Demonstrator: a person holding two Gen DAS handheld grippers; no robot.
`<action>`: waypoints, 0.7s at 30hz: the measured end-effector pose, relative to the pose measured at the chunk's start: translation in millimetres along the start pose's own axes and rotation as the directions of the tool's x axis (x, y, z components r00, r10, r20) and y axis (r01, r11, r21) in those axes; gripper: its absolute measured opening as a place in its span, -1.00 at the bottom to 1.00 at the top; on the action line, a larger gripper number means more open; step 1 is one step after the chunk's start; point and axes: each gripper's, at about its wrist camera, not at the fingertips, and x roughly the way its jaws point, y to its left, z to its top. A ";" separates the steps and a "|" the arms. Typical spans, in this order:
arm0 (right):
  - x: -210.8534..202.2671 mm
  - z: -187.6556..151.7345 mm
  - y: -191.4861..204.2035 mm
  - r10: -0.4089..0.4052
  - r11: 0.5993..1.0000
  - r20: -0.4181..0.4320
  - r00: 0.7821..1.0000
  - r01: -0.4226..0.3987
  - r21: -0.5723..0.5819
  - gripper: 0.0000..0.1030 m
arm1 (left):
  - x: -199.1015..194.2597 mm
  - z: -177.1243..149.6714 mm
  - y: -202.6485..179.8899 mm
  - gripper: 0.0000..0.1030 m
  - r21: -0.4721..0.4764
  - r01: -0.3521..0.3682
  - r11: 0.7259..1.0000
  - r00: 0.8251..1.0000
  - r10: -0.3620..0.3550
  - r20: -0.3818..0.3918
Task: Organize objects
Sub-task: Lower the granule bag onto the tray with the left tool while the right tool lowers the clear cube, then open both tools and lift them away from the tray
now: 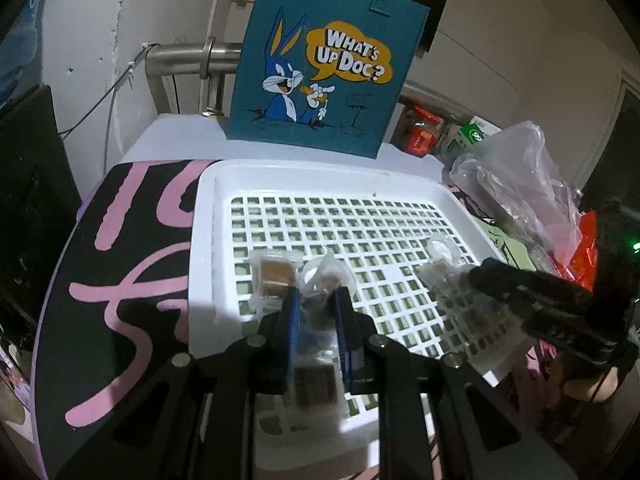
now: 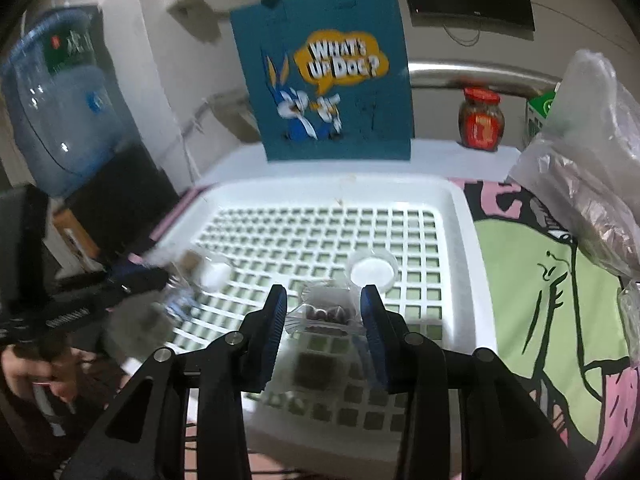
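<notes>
Two clear snack packets, one pinched in left tongs (image 1: 316, 300), one in right tongs (image 2: 324, 308), above white tray (image 1: 208, 208).

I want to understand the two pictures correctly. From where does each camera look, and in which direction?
Left wrist: on the left hand-held gripper, facing forward and down at the white tray; the right hand-held gripper shows at right.
Right wrist: on the right hand-held gripper, same direction; a hand shows at left.
Shared: tray, blue bag.
</notes>
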 end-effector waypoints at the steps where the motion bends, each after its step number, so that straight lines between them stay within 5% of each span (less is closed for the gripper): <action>1: 3.2 -2.0 -0.2 -0.006 1.000 -0.005 1.000 0.005 -0.006 -0.26 | 0.3 0.1 -0.7 -0.63 0.002 0.005 1.000 1.000 -0.005 -0.001; 3: 10.1 -4.7 -0.1 -0.016 1.000 -0.028 0.999 0.015 -0.009 -0.21 | 1.9 1.5 -0.3 -0.12 0.000 0.010 1.000 1.000 -0.010 0.000; 5: 9.0 -5.8 -1.0 -0.015 1.000 -0.026 1.000 0.015 0.001 0.06 | 1.2 2.5 1.4 0.12 -0.014 0.024 1.000 1.000 -0.024 0.003; 6: 4.7 -5.1 -1.2 -0.017 1.000 -0.014 1.000 0.017 0.006 0.25 | -1.1 3.3 1.2 0.13 -0.017 0.037 0.999 0.999 -0.037 0.007; 13: -72.5 17.2 -0.7 0.004 0.999 0.167 0.986 -0.013 0.052 0.61 | -59.6 21.2 -5.4 0.45 -0.006 0.052 0.999 0.986 -0.051 0.157; 21: -171.1 16.8 21.9 0.012 1.000 0.385 0.923 -0.019 0.016 1.00 | -123.6 11.8 -22.6 0.58 0.052 -0.015 0.999 0.958 0.000 0.288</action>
